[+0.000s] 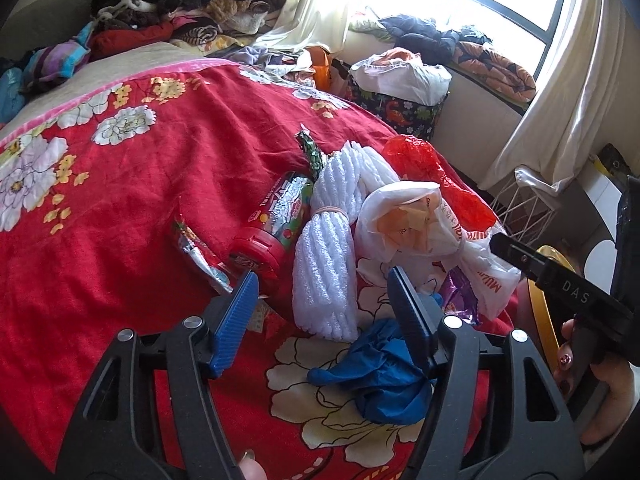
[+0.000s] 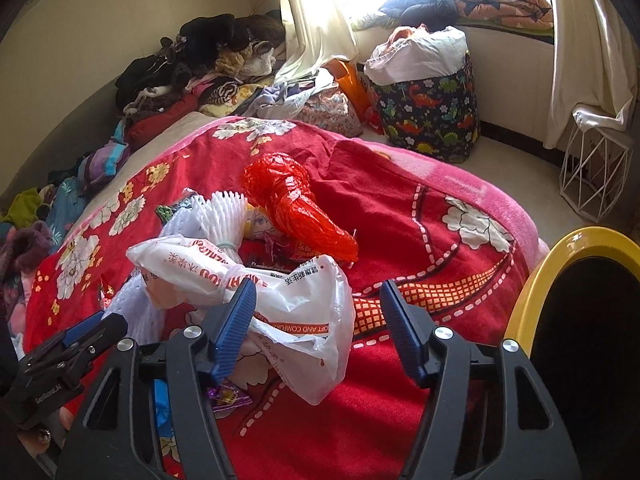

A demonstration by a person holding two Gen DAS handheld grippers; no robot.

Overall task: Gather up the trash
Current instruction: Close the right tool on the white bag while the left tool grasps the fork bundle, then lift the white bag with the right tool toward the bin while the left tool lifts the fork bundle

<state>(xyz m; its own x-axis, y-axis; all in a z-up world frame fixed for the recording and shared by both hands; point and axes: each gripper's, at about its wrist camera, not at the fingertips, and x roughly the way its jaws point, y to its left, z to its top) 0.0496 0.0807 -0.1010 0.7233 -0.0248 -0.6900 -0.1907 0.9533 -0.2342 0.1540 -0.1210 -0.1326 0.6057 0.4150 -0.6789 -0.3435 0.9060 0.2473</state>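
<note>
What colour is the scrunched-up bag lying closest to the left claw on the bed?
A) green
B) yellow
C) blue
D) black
C: in the left wrist view a crumpled blue bag lies on the red flowered blanket just by the left claw, which is open with nothing gripped.

**Around the bed**

A red blanket [image 2: 400, 208] with white flowers is spread over the bed. Clothes [image 2: 208, 60] are piled by the wall. A dinosaur bag [image 2: 432, 116] is stood near a white wire basket [image 2: 596, 172] and curtains [image 2: 316, 12].
</note>
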